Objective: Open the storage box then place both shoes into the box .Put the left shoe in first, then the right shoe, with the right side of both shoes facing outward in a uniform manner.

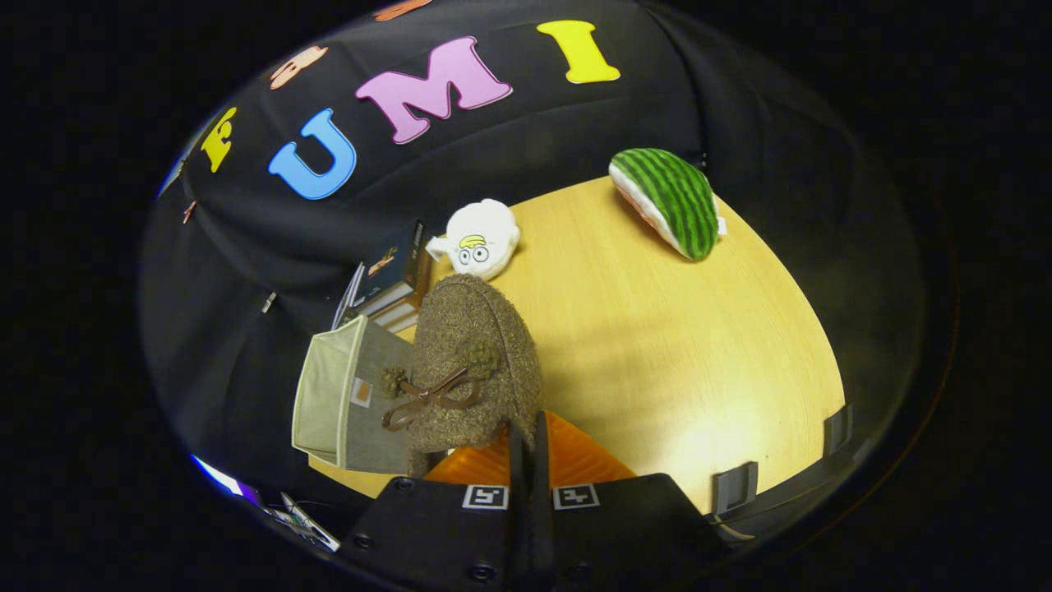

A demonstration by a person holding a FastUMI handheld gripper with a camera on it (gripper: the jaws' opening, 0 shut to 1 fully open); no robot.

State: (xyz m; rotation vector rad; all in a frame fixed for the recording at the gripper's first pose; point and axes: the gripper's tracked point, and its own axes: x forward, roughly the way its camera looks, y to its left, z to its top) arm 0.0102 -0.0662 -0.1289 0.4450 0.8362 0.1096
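over on the left stands the pale fabric storage box (341,403) on the wooden table (657,345), books (386,284) stacked behind it. next comes the fuzzy brown shoe (468,362) with a bow, lifted in front of the box, its rim pinched between the gripper (528,440) fingers, which are closed on it. a white plush toy (477,238) lies beyond, a watermelon plush (670,201) farther right.

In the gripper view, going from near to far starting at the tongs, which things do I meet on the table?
Tongs, closed on the rear edge of the brown fuzzy shoe → white plush toy with eyes → watermelon-slice plush at the far edge of the wooden table. The open fabric storage box sits beside the shoe.
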